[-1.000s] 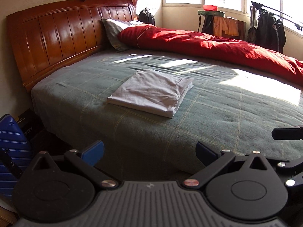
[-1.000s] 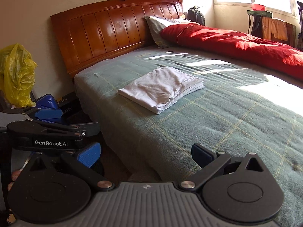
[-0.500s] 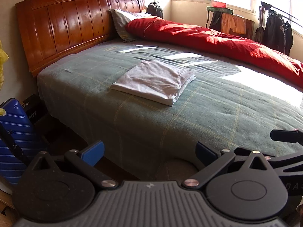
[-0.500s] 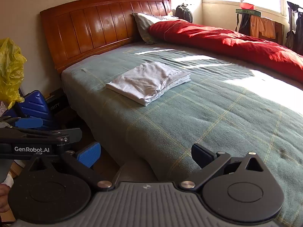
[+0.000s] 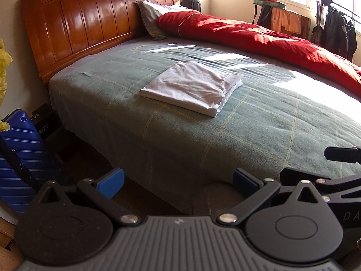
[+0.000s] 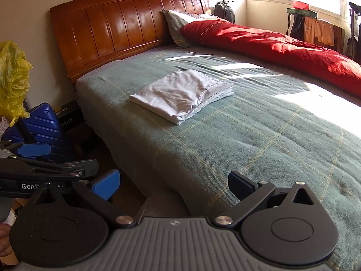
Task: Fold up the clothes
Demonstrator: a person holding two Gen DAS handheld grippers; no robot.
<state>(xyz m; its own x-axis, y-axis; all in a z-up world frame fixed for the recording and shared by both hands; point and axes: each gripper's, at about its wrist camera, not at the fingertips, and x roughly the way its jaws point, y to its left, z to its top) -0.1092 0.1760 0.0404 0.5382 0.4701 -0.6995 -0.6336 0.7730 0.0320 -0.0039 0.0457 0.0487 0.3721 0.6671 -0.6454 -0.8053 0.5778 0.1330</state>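
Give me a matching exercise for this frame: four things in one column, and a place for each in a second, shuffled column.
Things:
1. folded garment
2. red duvet
3. pillow
4. blue suitcase

Places:
A. on the floor beside the bed
B. against the headboard
C. along the bed's far side, by the windows
D. flat on the green blanket, mid-bed

Pairs: 1-D, 2-C, 3-B, 4-A

Red duvet [image 5: 259, 38] on bed; blue suitcase [image 5: 20, 155] & yellow bag [image 6: 12, 79] beside.
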